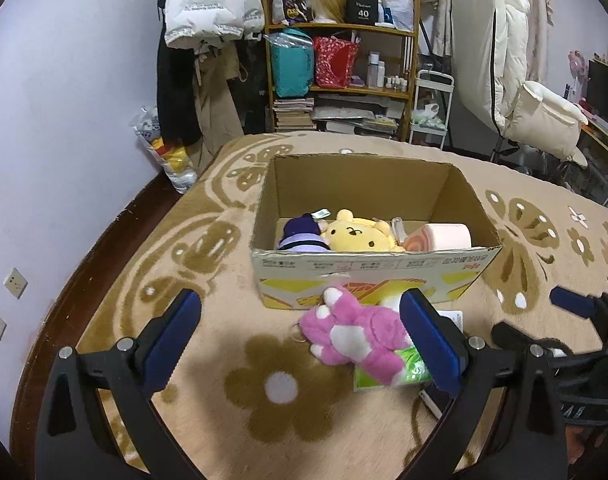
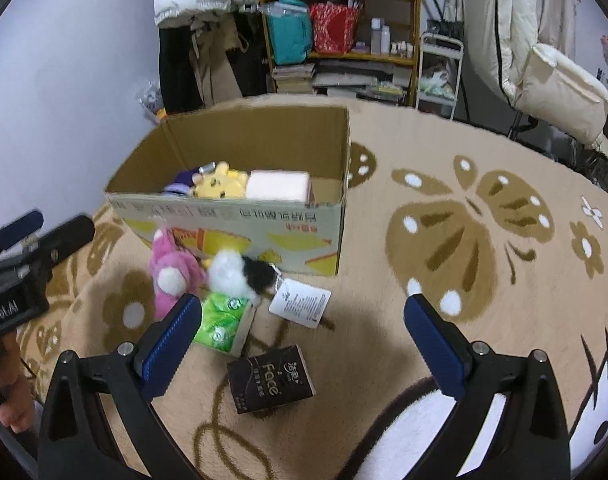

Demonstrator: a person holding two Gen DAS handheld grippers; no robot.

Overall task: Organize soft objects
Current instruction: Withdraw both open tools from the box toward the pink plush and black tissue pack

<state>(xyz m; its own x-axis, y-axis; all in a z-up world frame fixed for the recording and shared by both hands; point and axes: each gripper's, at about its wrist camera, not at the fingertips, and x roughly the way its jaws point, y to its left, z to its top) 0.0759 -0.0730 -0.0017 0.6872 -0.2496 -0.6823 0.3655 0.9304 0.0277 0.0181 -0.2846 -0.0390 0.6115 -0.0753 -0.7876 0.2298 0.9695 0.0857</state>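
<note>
An open cardboard box (image 1: 376,268) (image 2: 232,216) stands on the patterned blanket. Inside it lie a purple plush (image 1: 302,234), a yellow bear plush (image 1: 360,234) (image 2: 220,184) and a pink roll cushion (image 1: 444,236) (image 2: 278,186). In front of the box a pink plush (image 1: 356,334) (image 2: 172,274) rests partly on a green tissue pack (image 1: 408,366) (image 2: 224,322). A black-and-white plush (image 2: 242,274) with a white tag (image 2: 300,302) lies beside it. My left gripper (image 1: 300,336) is open, just before the pink plush. My right gripper (image 2: 304,340) is open above a dark tissue pack (image 2: 270,378).
A wooden shelf (image 1: 344,60) packed with bags, books and bottles stands behind the bed, with hanging coats (image 1: 212,40) to its left. A white padded chair (image 1: 544,120) is at the right. The wall (image 1: 64,120) runs close along the left bed edge.
</note>
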